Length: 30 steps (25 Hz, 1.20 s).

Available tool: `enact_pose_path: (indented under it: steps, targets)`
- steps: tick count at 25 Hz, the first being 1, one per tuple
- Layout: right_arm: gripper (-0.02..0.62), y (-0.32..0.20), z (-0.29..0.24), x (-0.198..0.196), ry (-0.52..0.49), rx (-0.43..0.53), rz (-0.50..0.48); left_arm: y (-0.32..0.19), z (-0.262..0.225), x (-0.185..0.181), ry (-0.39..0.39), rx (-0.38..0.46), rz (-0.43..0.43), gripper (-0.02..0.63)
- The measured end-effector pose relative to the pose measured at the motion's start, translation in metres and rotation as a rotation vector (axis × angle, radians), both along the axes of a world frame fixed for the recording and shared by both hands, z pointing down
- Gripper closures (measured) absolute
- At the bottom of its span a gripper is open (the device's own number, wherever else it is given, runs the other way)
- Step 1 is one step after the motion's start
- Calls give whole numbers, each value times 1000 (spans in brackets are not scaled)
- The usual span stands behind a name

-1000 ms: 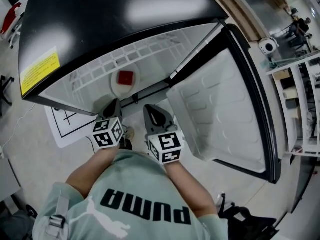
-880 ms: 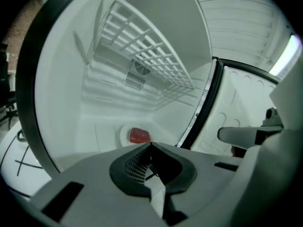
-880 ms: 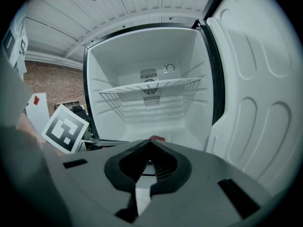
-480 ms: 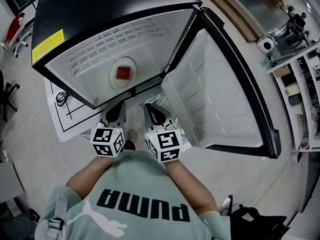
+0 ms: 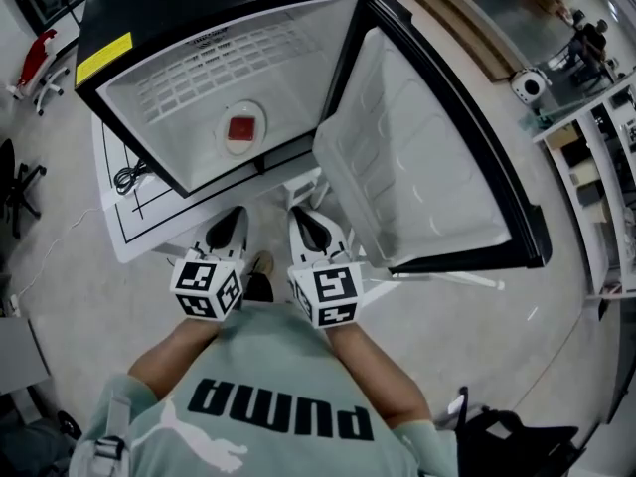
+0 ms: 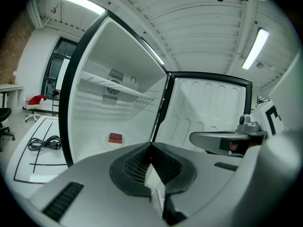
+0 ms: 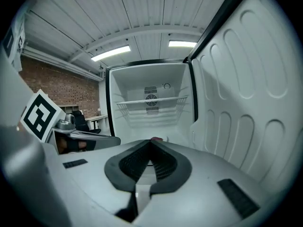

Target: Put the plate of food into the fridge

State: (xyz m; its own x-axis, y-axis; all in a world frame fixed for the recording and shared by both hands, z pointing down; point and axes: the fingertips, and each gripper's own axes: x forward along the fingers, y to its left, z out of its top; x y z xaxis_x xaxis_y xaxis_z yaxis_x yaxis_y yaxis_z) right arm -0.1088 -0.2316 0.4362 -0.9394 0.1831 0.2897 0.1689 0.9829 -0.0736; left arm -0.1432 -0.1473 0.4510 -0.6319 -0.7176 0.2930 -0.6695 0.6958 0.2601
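A white plate [image 5: 241, 130] with a red block of food [image 5: 241, 128] rests on the floor of the open fridge [image 5: 149, 92]. In the left gripper view the plate [image 6: 115, 139] shows low in the fridge, well beyond the jaws. Just the red top of the food [image 7: 156, 139] peeks over the jaws in the right gripper view. My left gripper [image 5: 232, 221] and right gripper [image 5: 304, 221] hang side by side in front of the fridge, apart from it. Both are shut with nothing between their pads.
The fridge door [image 5: 417, 167] stands wide open to the right. A wire shelf [image 6: 118, 87] spans the upper fridge. A white floor mat with black lines and a coiled cable [image 5: 126, 179] lies at the left. Shelving [image 5: 606, 157] stands far right, and a black bag [image 5: 497, 435] lies behind.
The fridge has drawn farther away in the head view as I step back. Both grippers have pulled away from the fridge opening; the plate stays inside.
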Motion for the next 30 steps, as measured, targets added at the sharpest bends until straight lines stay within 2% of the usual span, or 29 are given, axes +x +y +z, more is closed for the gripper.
enact_pose_path:
  steps: [7,14,23,30]
  targets:
    - [592,11,-12,39,-25,-27,-19,9,-4,35,13,17,-5,601]
    - [591,15,-21,69,-60,-7,-19,13,-13,68,14,22,17,601]
    - [592,10,-27,100,-65,2,13,5,-29,107,-15,14,91,601]
    - [591,12,-33,114,-74,18,53,6,-36,121,-36,17,150,601]
